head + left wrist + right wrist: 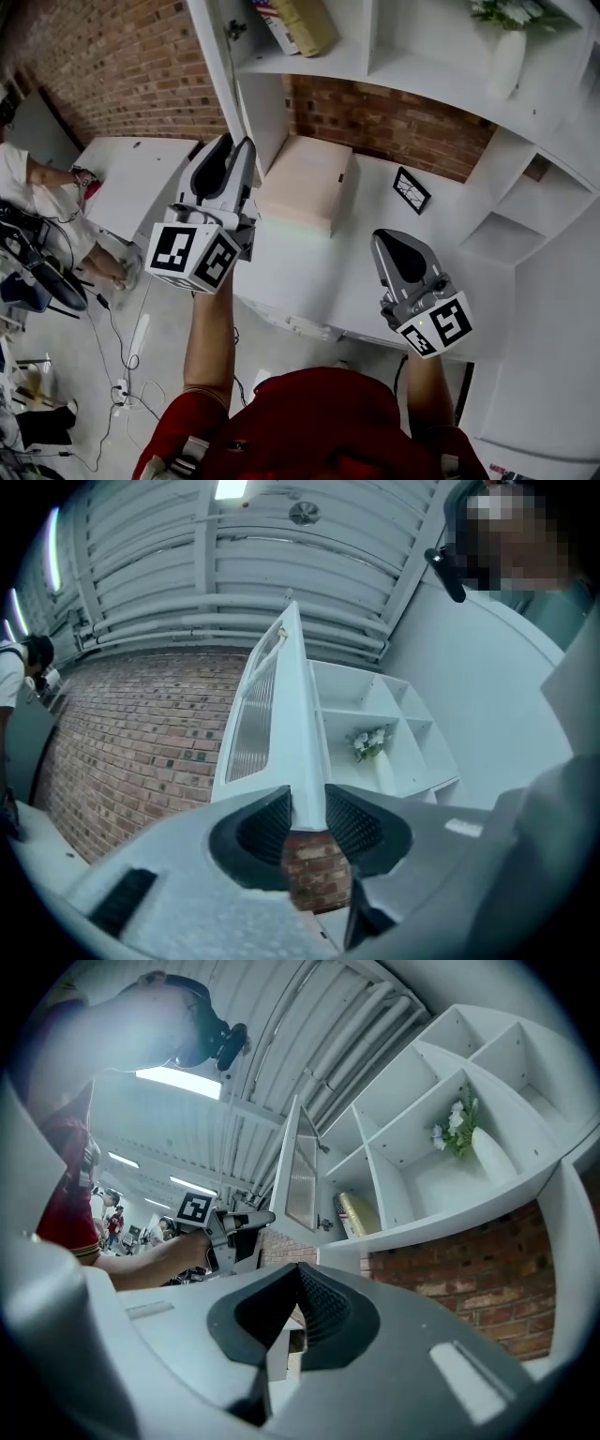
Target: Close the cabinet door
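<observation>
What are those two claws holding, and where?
Apparently nothing: the left gripper straddles the white cabinet door at its lower edge, jaws open; the right gripper is shut, empty.

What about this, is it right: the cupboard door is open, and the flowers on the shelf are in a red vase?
Not quite. The vase holding the flowers is white, not red, as the right gripper view shows. The rest is right: the cupboard door is open.

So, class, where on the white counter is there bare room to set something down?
Bare counter lies between the pale box and the small black frame, and in front of the box, left of the right tongs. Crowded: the left end, where the box sits beside the open cabinet door and the left tongs.
</observation>
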Demonstrator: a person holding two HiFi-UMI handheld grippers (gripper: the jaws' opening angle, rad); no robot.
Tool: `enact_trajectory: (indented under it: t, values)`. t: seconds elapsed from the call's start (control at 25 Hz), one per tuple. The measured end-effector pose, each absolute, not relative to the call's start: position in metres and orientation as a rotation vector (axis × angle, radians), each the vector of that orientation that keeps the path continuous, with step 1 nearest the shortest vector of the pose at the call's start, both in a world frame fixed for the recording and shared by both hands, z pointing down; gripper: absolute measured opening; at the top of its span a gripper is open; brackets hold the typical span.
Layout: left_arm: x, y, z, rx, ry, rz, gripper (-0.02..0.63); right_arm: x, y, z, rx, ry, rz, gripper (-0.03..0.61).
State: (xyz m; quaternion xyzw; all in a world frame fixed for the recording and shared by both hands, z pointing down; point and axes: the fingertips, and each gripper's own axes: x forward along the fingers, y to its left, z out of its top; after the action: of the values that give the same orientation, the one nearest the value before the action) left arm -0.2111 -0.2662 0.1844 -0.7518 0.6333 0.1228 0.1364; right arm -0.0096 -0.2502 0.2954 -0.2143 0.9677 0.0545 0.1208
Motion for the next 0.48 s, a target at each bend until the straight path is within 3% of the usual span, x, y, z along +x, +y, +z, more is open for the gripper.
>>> enact_trajectory:
  t: [0.48]
  values:
    - [-0.166,-0.314,0.184,-2.147,1.824,0.315,0.129,0.035,-0.295,0.307,-0.695,2.849,0.14,0.014]
